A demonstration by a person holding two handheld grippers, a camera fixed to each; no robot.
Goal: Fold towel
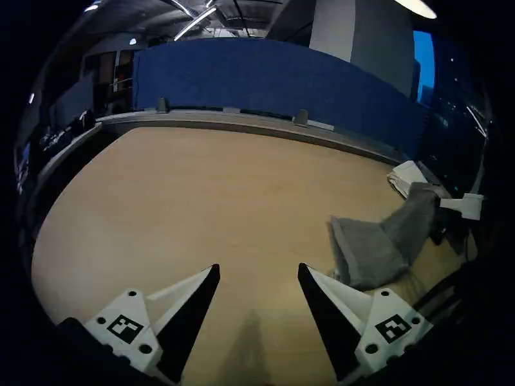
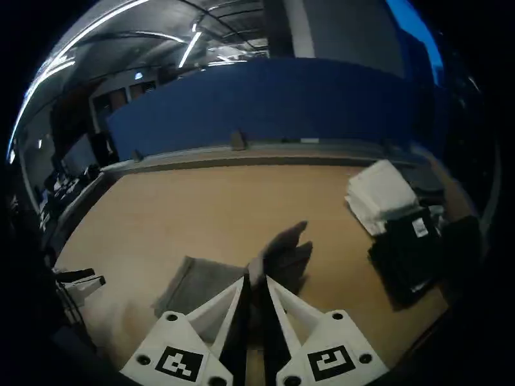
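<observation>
Jaws on the right gripper [image 2: 256, 279] are pinching one end of the grey towel [image 2: 193, 282], rest of it slumped on the bench [image 1: 193, 193], left gripper [image 1: 259, 270] has its jaws wide apart just beside the towel, white folded stack [image 2: 380, 193] further past the towel.

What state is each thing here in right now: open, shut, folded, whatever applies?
Grey cloth towel: crumpled, one end lifted off the wooden table.
Left gripper: fingers open, empty.
Right gripper: fingers shut on the towel.
White cloth stack: folded.
Black cloth stack: folded.
</observation>
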